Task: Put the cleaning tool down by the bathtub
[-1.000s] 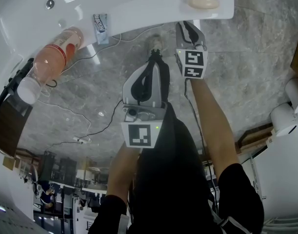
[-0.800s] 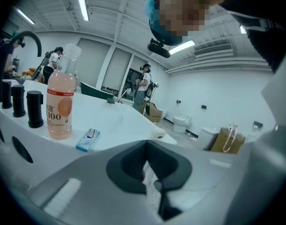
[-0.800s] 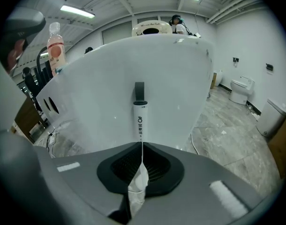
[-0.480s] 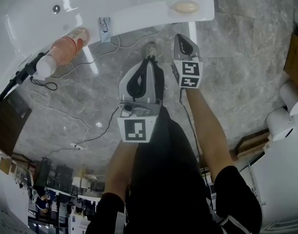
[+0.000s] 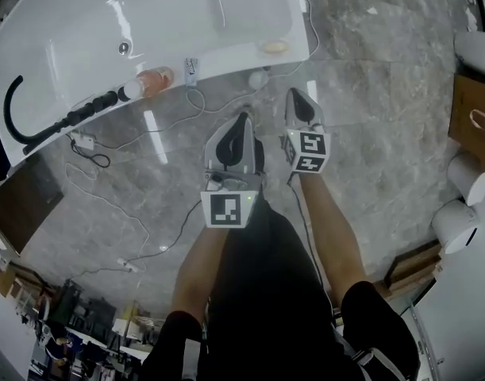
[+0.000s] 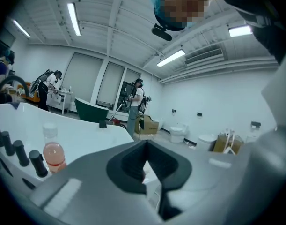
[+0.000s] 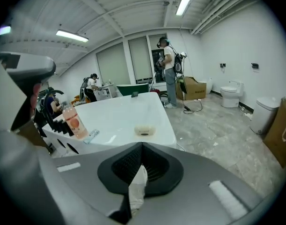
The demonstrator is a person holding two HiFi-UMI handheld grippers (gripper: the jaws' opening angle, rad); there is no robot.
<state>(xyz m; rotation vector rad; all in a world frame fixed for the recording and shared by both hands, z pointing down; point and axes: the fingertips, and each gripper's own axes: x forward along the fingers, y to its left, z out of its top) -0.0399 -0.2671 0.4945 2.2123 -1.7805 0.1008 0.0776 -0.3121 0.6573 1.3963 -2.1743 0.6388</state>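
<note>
Hand-held gripper left [image 5: 241, 119], right [image 5: 297, 94]: two closed; one bathtub [image 5: 226, 46].

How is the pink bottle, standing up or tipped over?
Standing up: the bottle sits base-down on the bathtub rim in both gripper views.

The grey marbled floor [image 5: 369, 117] carried a white bathtub [image 5: 59, 46]. A small white round object [image 5: 258, 78] lay on the tiles just beside the tub's corner, near loose white cables [image 5: 107, 205] and a brown paper bag [image 5: 472, 121] (at the right edge). On the tub's rim lay a bottle of pink liquid [image 5: 151, 82], a small packet [image 5: 191, 71] and a pale soap bar [image 5: 274, 47].
</note>
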